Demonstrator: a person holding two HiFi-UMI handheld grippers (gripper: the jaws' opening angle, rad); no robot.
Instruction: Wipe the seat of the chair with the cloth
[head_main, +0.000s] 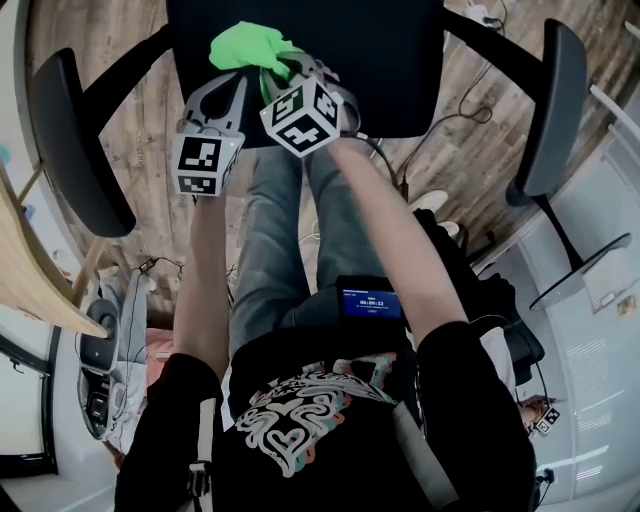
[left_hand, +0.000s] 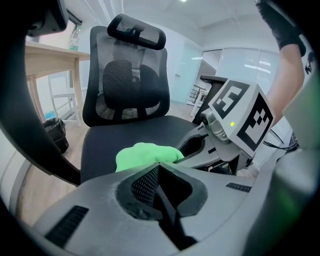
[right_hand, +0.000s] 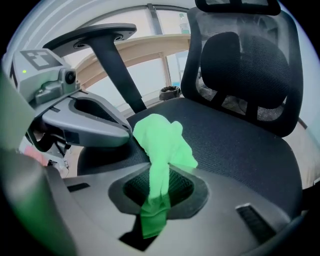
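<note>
Right gripper (right_hand: 159, 172): clamped on the green cloth (right_hand: 161, 140), lower centre.
Left gripper (left_hand: 159, 167): jaws together, empty.
seat (right_hand: 240, 150): black, cloth bunched on it.

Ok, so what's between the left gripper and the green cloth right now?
Nothing but bare black seat, and barely any of it: in the right gripper view the left gripper has its tips almost against the cloth.

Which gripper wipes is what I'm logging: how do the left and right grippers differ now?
The right gripper is shut on the green cloth; the left gripper is shut on nothing. The right gripper reaches farther over the seat; the left gripper sits nearer its front edge. Both face the backrest.
</note>
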